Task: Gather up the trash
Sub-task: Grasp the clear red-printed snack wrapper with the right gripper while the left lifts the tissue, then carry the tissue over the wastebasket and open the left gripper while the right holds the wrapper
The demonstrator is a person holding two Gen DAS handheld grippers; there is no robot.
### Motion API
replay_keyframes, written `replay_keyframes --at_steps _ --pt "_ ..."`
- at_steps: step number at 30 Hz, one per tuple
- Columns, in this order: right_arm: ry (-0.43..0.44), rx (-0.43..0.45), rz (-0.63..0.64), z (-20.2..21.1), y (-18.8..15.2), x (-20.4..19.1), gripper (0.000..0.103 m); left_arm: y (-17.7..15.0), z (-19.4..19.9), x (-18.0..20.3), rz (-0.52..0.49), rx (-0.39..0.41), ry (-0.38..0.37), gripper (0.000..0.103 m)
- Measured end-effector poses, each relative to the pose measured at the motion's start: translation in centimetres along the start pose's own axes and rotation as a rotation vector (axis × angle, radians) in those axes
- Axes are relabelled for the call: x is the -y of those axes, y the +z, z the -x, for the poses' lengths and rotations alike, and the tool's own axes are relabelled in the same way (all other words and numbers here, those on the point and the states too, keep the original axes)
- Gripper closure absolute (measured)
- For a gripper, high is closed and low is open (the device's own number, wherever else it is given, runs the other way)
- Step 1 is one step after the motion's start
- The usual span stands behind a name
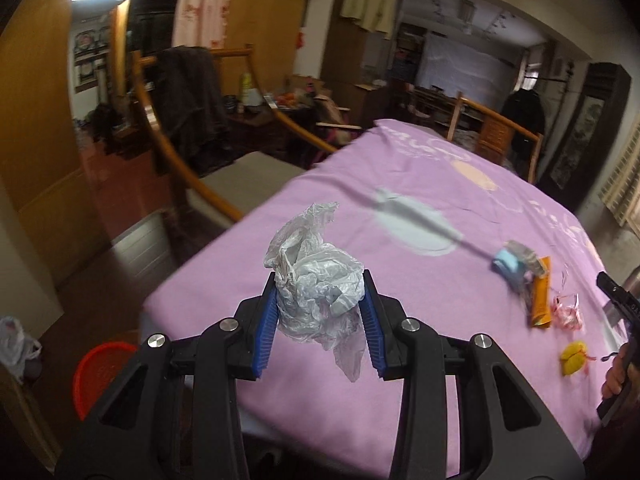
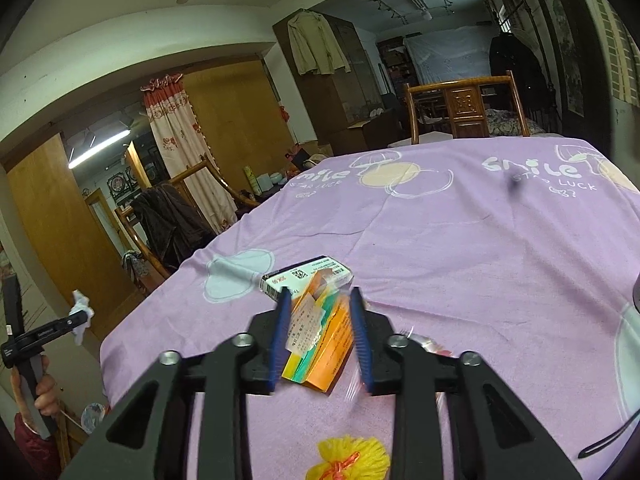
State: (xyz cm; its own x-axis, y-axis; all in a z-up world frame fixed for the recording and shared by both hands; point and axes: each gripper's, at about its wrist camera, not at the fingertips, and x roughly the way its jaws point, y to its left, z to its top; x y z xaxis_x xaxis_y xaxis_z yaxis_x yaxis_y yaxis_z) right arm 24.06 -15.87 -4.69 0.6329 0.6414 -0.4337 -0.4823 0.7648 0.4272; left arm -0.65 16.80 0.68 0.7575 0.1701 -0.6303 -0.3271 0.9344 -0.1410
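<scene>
Trash lies on a table under a purple cloth [image 2: 460, 240] and in both grippers. A crumpled clear plastic bag [image 1: 316, 280] is pinched between the blue pads of the left gripper [image 1: 320, 304], whose fingers stand narrowly apart with the bag bulging above them and a tail hanging below; the bag is lifted clear of the cloth, over the table's near-left part. The right gripper [image 2: 320, 336] has its fingers drawn close about an orange packet [image 2: 320, 340] that lies flat on the cloth; whether both pads press on it cannot be told, as the right finger is blurred. Just beyond the packet lies a white carton [image 2: 304, 276], touching it. A yellow wrapper [image 2: 352, 460] tied with red rests on the cloth nearer the camera. Beside the table's left edge stands a red bin [image 1: 100, 376] on the floor.
</scene>
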Motion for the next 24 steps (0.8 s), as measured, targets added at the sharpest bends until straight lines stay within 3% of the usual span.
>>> replay_keyframes --at_steps 1,3,6,8,9,10,15,18,20,21,24 --pt "0.0 -0.007 0.0 -0.1 0.0 0.0 0.092 -0.4 0.4 -1.2 0.012 -0.001 0.025 0.064" --pt "-0.005 -0.009 -0.009 -0.3 0.2 0.3 0.094 -1.4 1.0 -3.7 0.037 -0.006 0.066 0.064" --pt "-0.004 -0.003 -0.028 0.2 0.3 0.9 0.091 -2.6 1.8 -6.8 0.078 -0.021 0.096 0.064" --pt "0.004 -0.024 -0.059 0.3 0.1 1.5 0.051 -3.4 2.0 -8.5 0.103 -0.032 0.11 0.064" --pt "-0.024 -0.035 -0.081 0.4 -0.3 2.0 0.016 -3.7 2.1 -9.2 0.113 -0.033 0.118 0.064" --pt "-0.052 -0.038 -0.08 0.4 -0.5 2.1 0.012 -3.9 2.2 -9.8 0.121 -0.032 0.123 0.064" --pt "-0.229 -0.204 -0.035 -2.9 -2.2 3.1 0.012 -4.6 2.4 -12.2 0.164 -0.025 0.13 0.064" --pt "-0.225 -0.264 -0.065 -4.4 -2.4 3.8 0.014 -5.2 2.7 -13.4 0.192 -0.025 0.13 0.064" --pt "-0.238 -0.299 -0.06 -5.2 -2.6 3.8 0.04 -5.6 2.7 -14.0 0.203 -0.028 0.133 0.064" --pt "-0.213 -0.3 -0.075 -5.3 -2.7 3.9 0.069 -5.8 2.7 -14.3 0.208 -0.03 0.136 0.064" --pt "-0.201 -0.234 -0.076 -3.9 -2.4 3.5 0.088 -6.2 2.6 -15.2 0.228 -0.038 0.143 0.064"
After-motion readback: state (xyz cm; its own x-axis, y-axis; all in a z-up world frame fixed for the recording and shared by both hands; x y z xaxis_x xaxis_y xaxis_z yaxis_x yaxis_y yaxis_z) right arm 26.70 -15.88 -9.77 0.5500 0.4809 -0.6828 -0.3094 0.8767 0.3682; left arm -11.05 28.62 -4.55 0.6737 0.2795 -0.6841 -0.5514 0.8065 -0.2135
